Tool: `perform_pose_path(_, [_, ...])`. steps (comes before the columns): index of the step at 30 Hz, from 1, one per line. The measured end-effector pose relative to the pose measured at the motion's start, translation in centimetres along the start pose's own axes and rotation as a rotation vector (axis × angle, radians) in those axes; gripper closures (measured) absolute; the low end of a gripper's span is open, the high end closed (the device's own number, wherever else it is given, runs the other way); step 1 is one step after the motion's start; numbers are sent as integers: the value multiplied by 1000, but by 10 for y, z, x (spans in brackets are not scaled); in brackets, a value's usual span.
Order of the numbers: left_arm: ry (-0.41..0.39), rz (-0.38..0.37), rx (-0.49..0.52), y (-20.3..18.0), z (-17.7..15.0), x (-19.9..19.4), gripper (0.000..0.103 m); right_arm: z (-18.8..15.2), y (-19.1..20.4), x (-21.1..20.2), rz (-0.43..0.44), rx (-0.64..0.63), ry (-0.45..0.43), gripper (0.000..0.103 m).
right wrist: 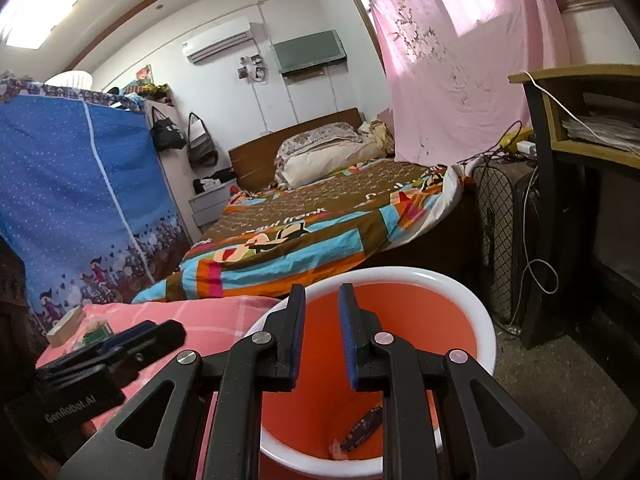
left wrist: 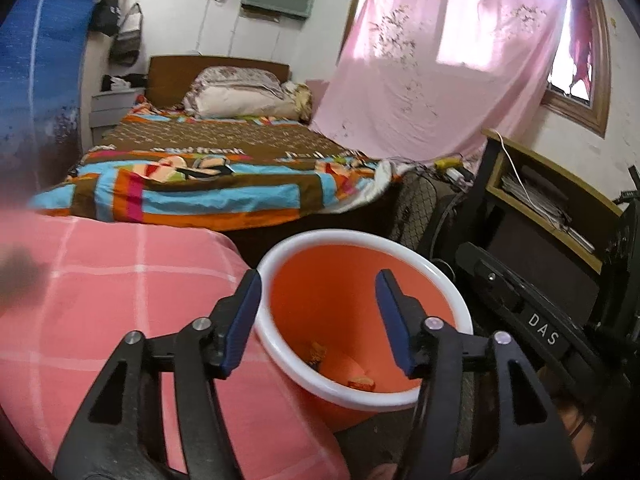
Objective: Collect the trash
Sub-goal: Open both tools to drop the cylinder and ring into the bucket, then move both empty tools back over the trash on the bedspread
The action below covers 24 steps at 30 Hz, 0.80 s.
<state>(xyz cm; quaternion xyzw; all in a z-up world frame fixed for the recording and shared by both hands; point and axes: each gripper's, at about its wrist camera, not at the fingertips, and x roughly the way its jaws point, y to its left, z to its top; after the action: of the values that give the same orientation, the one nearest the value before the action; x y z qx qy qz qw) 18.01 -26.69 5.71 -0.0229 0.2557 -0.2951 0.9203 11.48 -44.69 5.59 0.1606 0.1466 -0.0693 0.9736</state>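
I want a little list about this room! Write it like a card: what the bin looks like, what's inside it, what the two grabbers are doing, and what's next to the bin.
bin: round orange plastic bin with a white rim, standing on the floor
inside: a few small wrappers at the bottom; kinds too small to tell
left gripper: over the bin, jaws apart, nothing between them
right gripper: over the bin, jaws with a narrow gap, nothing between them
beside the bin: pink checked cloth on one side, black mesh fan on the other
behind: bed with a colourful patterned cover
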Motion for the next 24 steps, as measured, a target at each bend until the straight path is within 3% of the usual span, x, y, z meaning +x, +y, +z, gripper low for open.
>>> perform_pose_path(2, [-31, 23, -7, 7, 2, -9, 31, 1, 6, -1, 4, -13, -11, 83])
perform_pose_path(4, [-65, 50, -17, 15, 5, -19, 26, 2, 13, -1, 13, -24, -25, 67])
perform_pose_path(11, [-203, 172, -53, 51, 9, -61, 9, 8, 45, -7, 64, -69, -109, 52])
perform_pose_path(12, [-224, 204, -55, 56, 9, -67, 5, 8, 50, -9, 74, -72, -122, 42])
perform_pose_path(13, [-251, 235, -59, 61, 8, -75, 0, 9, 55, -10, 87, -75, -142, 24])
perform_pose_path(18, [-357, 344, -87, 86, 3, -107, 0, 8, 79, -17, 155, -81, -225, 0])
perform_pose_path(24, [-404, 418, -102, 110, -2, -133, 0, 4, 107, -17, 221, -109, -291, 0])
